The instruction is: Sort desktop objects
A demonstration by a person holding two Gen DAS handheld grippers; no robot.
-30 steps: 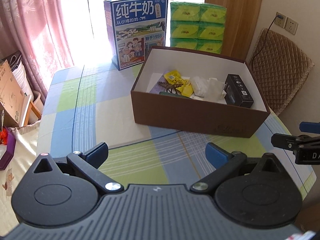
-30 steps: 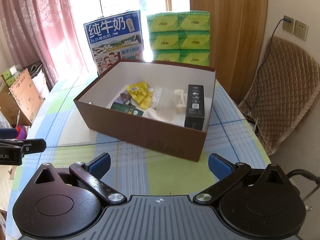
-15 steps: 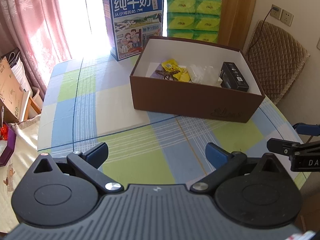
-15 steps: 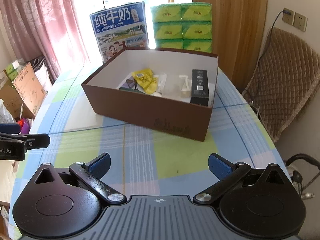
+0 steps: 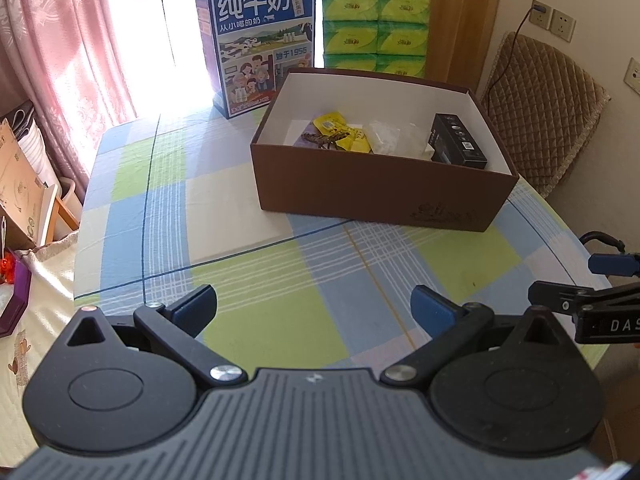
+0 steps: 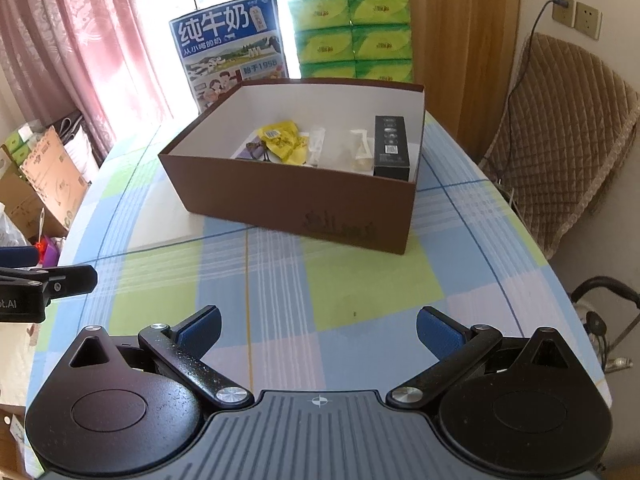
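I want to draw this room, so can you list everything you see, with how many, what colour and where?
box: one, brown outside, white inside, middle of the table
yellow packets: a small bunch, yellow, inside the box, left part
clear bags: a few, see-through, inside the box, middle
black carton: one, black, inside the box, right side
milk carton: one, blue, standing behind the box
tissue packs: six showing, green, stacked behind the box
tablecloth: one, blue, green and white checks, on the table
chair: one, brown quilted, right of the table
curtain: pink, left by the window
left hand-held gripper: one, black with blue pads, open, empty
right hand-held gripper: one, same colours, open, empty
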